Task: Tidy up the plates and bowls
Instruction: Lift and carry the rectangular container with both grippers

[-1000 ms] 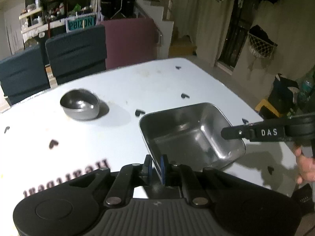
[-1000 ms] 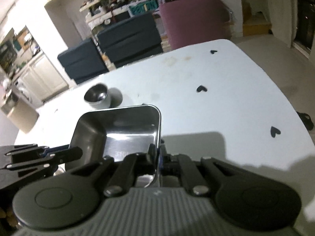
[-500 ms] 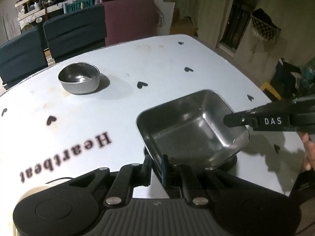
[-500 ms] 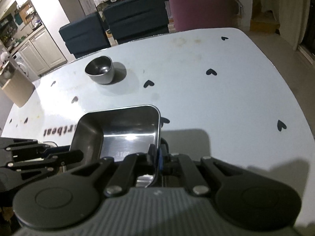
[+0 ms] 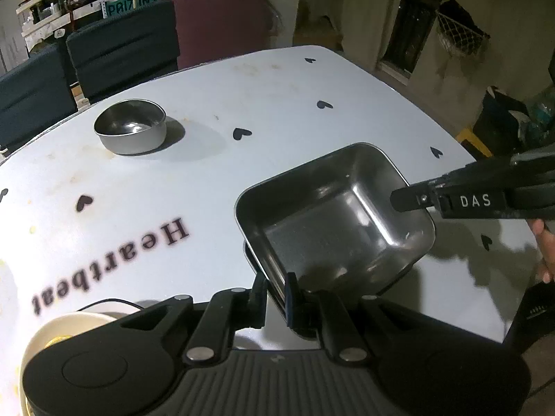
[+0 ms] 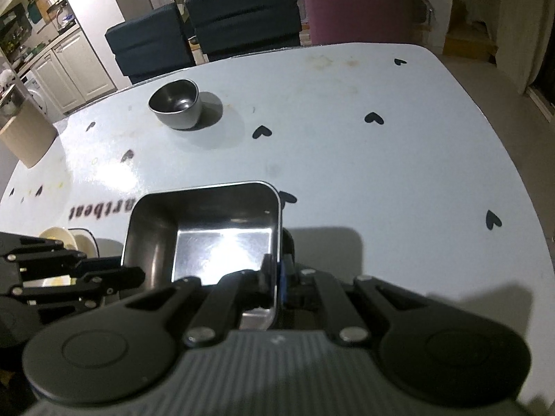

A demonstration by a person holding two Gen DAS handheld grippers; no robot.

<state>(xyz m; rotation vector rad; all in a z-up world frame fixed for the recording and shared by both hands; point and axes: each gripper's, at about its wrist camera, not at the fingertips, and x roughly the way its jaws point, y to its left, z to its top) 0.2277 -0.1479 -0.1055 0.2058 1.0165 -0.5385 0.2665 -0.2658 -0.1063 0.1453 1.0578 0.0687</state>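
A cream dish (image 5: 66,326) is sitting at the near left edge of the white table (image 5: 215,173), and a round steel bowl (image 5: 130,126) is standing well apart toward the far side. Nearer, the left gripper (image 5: 275,293) is pinching the near rim of the square steel tray (image 5: 333,218), jaws almost closed on the thin wall. The right gripper (image 6: 274,277) is clamping the opposite rim fully. The tray is hanging just above the table, looking light, stiff and slick, so thin rims are probably the best holds.
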